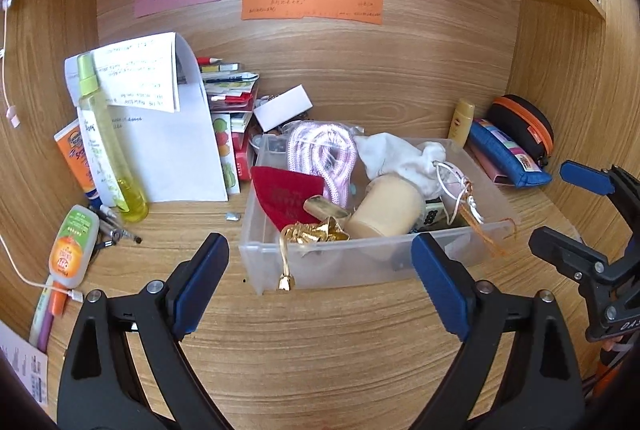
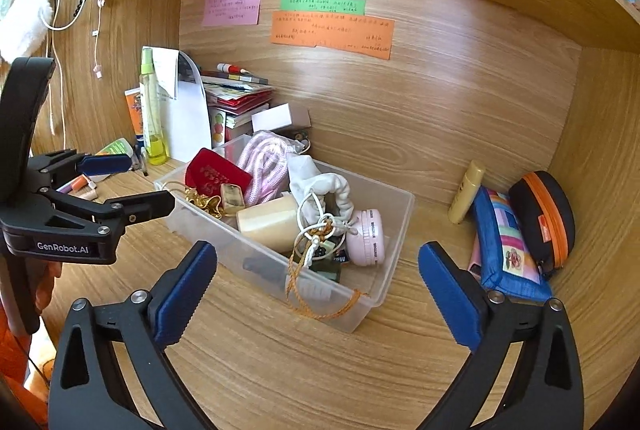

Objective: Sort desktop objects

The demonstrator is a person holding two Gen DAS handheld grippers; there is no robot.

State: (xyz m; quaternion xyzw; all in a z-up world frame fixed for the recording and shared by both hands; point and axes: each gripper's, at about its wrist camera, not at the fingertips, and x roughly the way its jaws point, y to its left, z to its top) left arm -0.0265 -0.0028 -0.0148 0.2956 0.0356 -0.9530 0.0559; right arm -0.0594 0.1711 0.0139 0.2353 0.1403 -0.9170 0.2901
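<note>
Both claws stand wide open and empty: left claw (image 1: 320, 262) and right claw (image 2: 320, 270), each near the clear bin (image 2: 372, 314) mid-table. An orange tassel cord (image 2: 320, 306) hangs over the near rim and could snag a finger. The left claw reads "GenRobot.AI"; the far wall's notes (image 1: 312, 0) are illegible.

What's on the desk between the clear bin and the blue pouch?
Nothing: bare desk separates the clear bin and blue pouch, clearest in the right wrist view.
</note>
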